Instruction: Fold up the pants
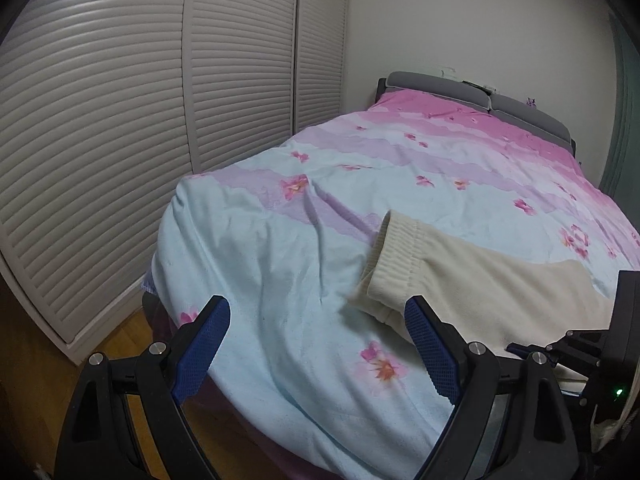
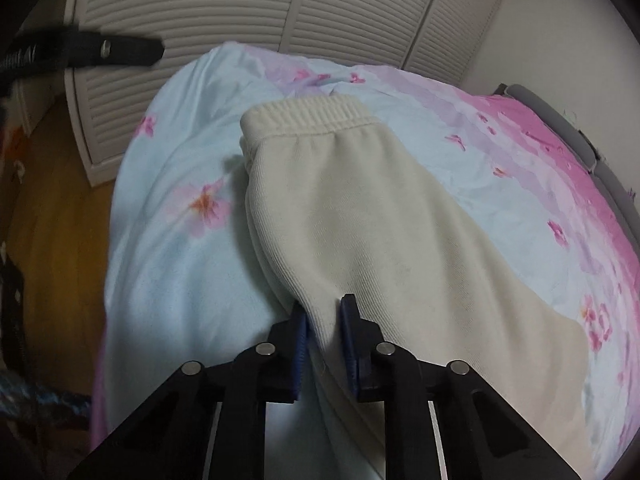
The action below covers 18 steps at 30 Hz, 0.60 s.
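The cream sweatpants lie on the floral duvet, ribbed waistband toward the louvred wardrobe doors. The right gripper pinches a fold of their fabric. The left gripper hovers with jaws spread wide, holding nothing.

A bed carries a light blue and pink cover with pink flowers. A grey headboard stands against the white wall. Beside the bed are white louvered doors and a wooden floor.
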{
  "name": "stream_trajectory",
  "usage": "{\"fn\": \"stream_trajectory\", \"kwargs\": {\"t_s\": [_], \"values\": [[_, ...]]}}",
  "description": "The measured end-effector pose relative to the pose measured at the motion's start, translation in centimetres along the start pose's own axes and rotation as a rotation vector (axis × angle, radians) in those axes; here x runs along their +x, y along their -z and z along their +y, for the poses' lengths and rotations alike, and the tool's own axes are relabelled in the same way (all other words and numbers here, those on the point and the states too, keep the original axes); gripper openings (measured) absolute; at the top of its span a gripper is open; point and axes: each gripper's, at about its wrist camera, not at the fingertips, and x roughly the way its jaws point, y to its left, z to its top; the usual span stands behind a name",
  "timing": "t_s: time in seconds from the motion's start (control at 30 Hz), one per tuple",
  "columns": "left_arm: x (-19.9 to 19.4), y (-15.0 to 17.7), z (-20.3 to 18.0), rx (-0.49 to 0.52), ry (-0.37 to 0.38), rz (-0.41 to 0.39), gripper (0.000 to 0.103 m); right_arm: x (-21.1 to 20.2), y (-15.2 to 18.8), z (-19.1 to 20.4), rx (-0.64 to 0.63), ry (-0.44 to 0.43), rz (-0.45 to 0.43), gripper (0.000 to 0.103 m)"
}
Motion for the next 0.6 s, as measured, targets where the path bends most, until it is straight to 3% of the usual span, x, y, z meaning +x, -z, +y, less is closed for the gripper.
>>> {"fn": "stream_trajectory", "kwargs": {"t_s": [0.13,0.27,0.3,0.33,0.37,0.4,0.6], "values": [[0.5,0.2,0.5,-0.015,0.017,0.008,0.090,-1.5,-0.6,0.2,0.001,-0.033,-0.034,0.009],[1.2,0.4,0.8,-0.021,0.038,0.038,0.090,-0.8,-0.4,0.0,0.029,-0.045,-0.024,0.010],[1.4,0.5,0.8,-0.023,0.045,0.045,0.090,-0.9,-0.4,-0.2,0.039,-0.044,-0.031,0.012],[1.6,0.5,0.8,-0.025,0.054,0.050,0.090,-1.1,-0.5,-0.3,0.045,-0.034,-0.036,0.023],[1.7,0.4,0.8,-0.029,0.065,0.055,0.090,-1.4,-0.4,-0.4,0.048,-0.007,-0.045,0.041],[1.9,0.4,0.8,-0.034,0.072,0.059,0.090,-1.9,-0.4,-0.5,0.053,0.011,-0.067,0.047],[3.3,0.0,-0.1,-0.095,0.146,0.087,0.090,-5.4,0.5,-2.6,0.169,0.021,-0.166,0.050]]}}
